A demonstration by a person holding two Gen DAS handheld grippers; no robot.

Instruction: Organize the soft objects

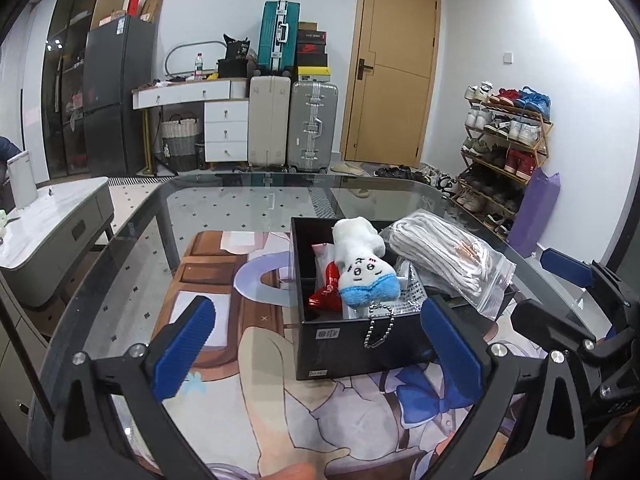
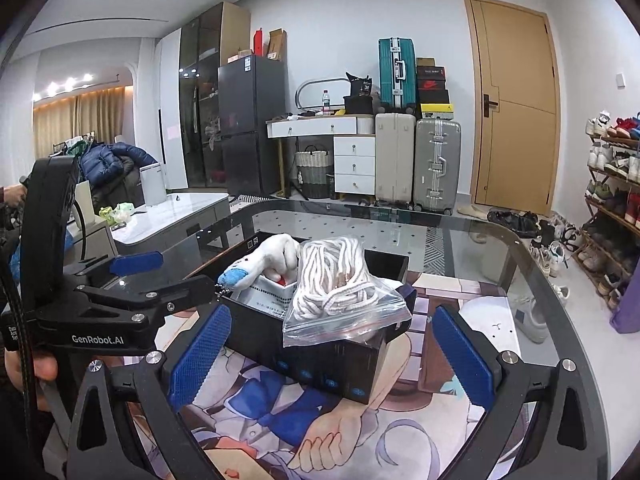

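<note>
Above the black box (image 1: 360, 332), both grippers' fingers (image 1: 184, 344) (image 2: 200, 356) spread wide, empty.

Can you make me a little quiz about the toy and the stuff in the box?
1. True or false: the plush toy lies inside the black box.
2. What fills the clear zip bag? A) white rope B) socks C) marbles
3. The left gripper and the right gripper are both ____ and hold nothing.

Key: 1 true; 2 A; 3 open
</note>
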